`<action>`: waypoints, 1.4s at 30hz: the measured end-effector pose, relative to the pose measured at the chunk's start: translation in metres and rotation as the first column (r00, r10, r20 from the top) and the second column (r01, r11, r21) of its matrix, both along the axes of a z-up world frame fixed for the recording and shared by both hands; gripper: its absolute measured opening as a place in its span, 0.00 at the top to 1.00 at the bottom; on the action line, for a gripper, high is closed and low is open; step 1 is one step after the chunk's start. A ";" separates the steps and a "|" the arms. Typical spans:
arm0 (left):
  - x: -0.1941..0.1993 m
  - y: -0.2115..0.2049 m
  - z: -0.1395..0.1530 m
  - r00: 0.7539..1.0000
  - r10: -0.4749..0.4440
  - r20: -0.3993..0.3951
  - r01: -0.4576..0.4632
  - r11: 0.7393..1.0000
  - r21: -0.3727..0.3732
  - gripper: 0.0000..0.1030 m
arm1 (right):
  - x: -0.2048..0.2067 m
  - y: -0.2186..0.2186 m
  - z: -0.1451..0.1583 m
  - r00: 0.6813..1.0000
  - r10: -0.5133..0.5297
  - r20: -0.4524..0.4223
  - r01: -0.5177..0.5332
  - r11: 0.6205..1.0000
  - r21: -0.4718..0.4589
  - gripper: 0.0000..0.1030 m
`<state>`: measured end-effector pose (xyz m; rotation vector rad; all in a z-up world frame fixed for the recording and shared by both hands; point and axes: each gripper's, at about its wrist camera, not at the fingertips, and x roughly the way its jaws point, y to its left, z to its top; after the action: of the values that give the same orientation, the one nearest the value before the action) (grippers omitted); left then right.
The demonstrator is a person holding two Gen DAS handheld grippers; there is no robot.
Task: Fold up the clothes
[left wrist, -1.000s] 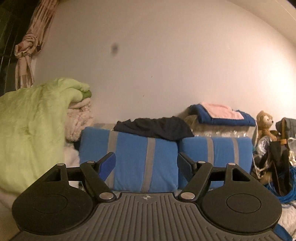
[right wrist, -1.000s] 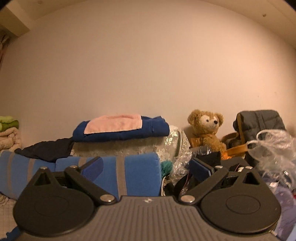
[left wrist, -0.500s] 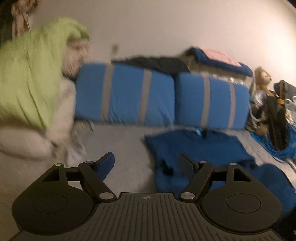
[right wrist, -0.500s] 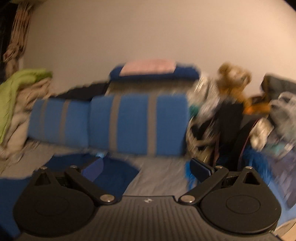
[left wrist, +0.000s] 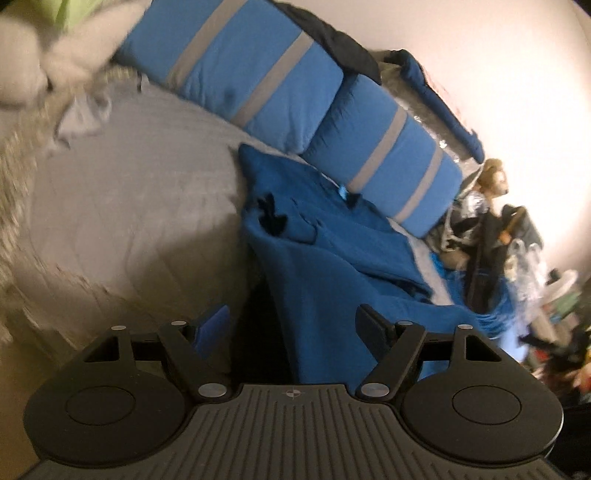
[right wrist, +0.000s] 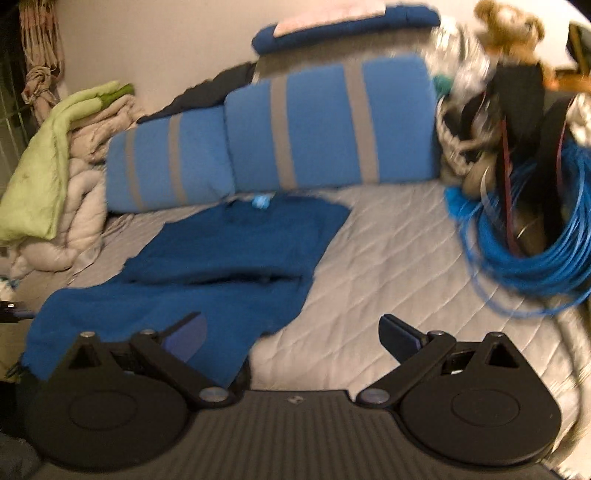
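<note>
A dark blue garment (left wrist: 332, 266) lies spread on the grey quilted bed (left wrist: 129, 192), partly folded over itself; it also shows in the right wrist view (right wrist: 221, 258). My left gripper (left wrist: 293, 325) is open and empty, above the garment's near left edge. My right gripper (right wrist: 291, 334) is open and empty, above the garment's near right corner, with the bare quilt (right wrist: 369, 258) under its right finger.
Two blue pillows with grey stripes (right wrist: 277, 129) lie behind the garment. A green blanket on beige bedding (right wrist: 55, 155) sits at the left. A coil of blue cable (right wrist: 524, 240), bags and a teddy bear (right wrist: 509, 22) crowd the right side.
Both grippers have tilted down from facing the wall and pillows to looking over the bed. The blue garment has come into view below them. The left view has also rolled sideways.
</note>
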<state>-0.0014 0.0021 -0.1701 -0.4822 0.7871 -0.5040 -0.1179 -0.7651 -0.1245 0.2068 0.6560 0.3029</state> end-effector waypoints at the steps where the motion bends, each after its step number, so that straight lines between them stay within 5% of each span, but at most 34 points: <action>1: 0.001 0.000 -0.004 1.000 -0.005 -0.014 0.004 1.000 -0.027 0.28 | 0.000 0.001 -0.005 1.000 0.011 -0.020 -0.011 1.000 0.021 0.01; 7: 0.009 0.002 -0.019 0.997 -0.019 -0.069 0.009 0.991 -0.137 0.40 | 0.002 0.015 -0.044 0.990 0.037 -0.135 -0.015 0.987 0.158 0.04; 12: 0.009 -0.005 -0.022 0.996 -0.040 -0.084 0.030 0.992 -0.122 0.48 | 0.003 0.037 -0.070 0.974 0.094 -0.204 -0.038 0.964 0.262 0.11; 21: 0.007 -0.011 -0.024 0.996 -0.048 -0.074 0.039 0.993 -0.114 0.55 | 0.000 0.052 -0.099 0.939 0.147 -0.312 0.003 0.901 0.434 0.41; 23: 0.007 -0.012 -0.022 0.995 -0.044 -0.085 0.035 0.993 -0.110 0.58 | -0.002 0.049 -0.101 0.934 0.151 -0.324 0.025 0.877 0.479 0.54; 28: 0.006 -0.012 -0.009 0.995 -0.035 -0.093 0.024 0.994 -0.108 0.76 | -0.006 0.054 -0.092 0.938 0.170 -0.303 0.008 0.862 0.507 0.90; 29: 0.005 -0.012 -0.006 0.995 -0.033 -0.093 0.023 0.994 -0.109 0.91 | -0.007 0.055 -0.090 0.939 0.173 -0.298 0.004 0.859 0.512 0.92; 42: 0.004 -0.027 0.037 1.000 0.019 -0.017 -0.021 0.988 -0.154 0.93 | 0.002 0.040 -0.028 0.985 0.092 -0.144 0.010 0.812 0.583 0.95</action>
<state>0.0025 -0.0248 -0.1327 -0.6370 0.7605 -0.5457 -0.1154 -0.7255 -0.1524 0.8202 0.7191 0.5320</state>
